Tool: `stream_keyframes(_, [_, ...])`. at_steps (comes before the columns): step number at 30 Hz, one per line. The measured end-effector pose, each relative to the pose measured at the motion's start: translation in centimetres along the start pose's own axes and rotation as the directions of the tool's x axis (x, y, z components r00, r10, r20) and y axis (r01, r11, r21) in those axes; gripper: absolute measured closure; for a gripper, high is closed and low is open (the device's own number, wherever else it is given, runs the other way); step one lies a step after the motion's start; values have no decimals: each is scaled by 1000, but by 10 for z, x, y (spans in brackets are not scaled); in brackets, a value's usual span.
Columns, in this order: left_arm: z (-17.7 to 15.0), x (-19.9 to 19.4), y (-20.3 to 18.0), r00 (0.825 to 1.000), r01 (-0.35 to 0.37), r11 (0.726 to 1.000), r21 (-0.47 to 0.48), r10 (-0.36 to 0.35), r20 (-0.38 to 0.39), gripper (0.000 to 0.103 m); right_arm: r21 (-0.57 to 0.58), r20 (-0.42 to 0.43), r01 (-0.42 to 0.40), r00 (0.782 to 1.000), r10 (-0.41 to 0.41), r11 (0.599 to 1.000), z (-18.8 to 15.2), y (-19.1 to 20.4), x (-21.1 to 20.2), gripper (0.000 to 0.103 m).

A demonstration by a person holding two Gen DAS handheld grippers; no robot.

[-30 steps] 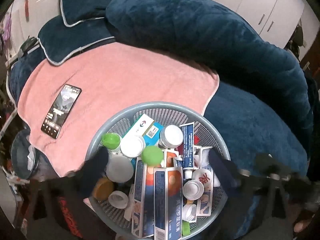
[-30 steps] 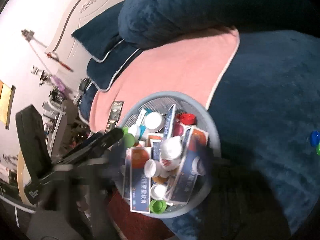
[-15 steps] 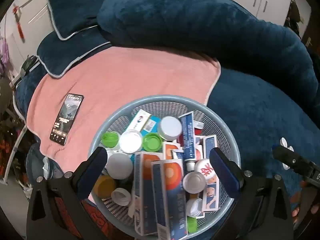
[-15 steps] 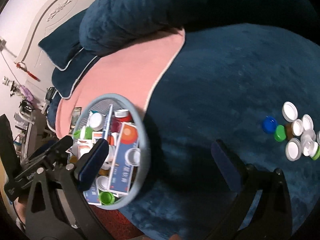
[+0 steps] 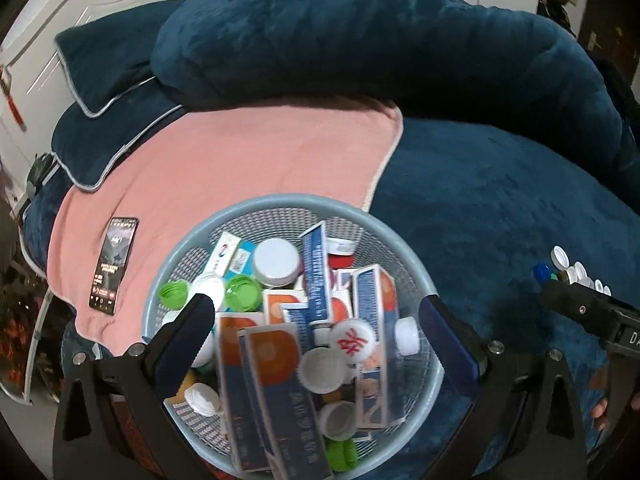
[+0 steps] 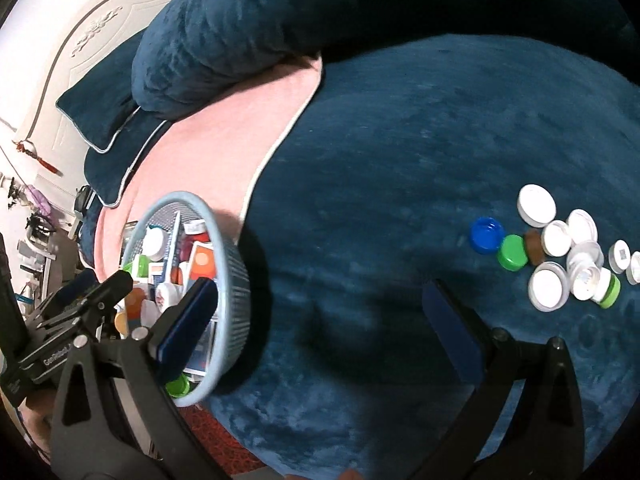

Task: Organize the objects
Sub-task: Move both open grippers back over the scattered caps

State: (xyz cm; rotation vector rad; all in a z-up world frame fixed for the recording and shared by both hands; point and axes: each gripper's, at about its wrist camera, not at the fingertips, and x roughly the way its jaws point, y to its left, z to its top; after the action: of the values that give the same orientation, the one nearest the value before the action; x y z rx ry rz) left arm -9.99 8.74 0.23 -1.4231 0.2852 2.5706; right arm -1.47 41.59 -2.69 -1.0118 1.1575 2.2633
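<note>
A grey-blue mesh basket (image 5: 280,204) sits on the bed, full of toothpaste boxes (image 5: 272,396), jar lids and bottle caps. My left gripper (image 5: 316,340) is open and empty, hovering above the basket with its fingers spread across it. My right gripper (image 6: 320,316) is open and empty over the blue blanket, right of the basket (image 6: 236,272). A cluster of loose caps (image 6: 560,252), white, green, blue and brown, lies on the blanket to the right gripper's far right; it also shows in the left wrist view (image 5: 568,268).
A pink towel (image 5: 248,160) covers the bed's left part with a phone (image 5: 114,266) lying on it. A rolled blue quilt (image 5: 360,40) and pillows (image 5: 104,68) lie behind. The bed edge and floor clutter are at the left.
My right gripper has swung right, away from the basket, so the loose caps have come into view. My left gripper has shifted slightly over the basket. Both stayed open.
</note>
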Motion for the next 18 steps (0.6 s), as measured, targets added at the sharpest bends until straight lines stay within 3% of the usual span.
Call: stream_keyframes(18, [4,-7,-86,1000,28,984,176,-29,5,1,11,-28,77,997,-76,997,-13,-66,-19,0])
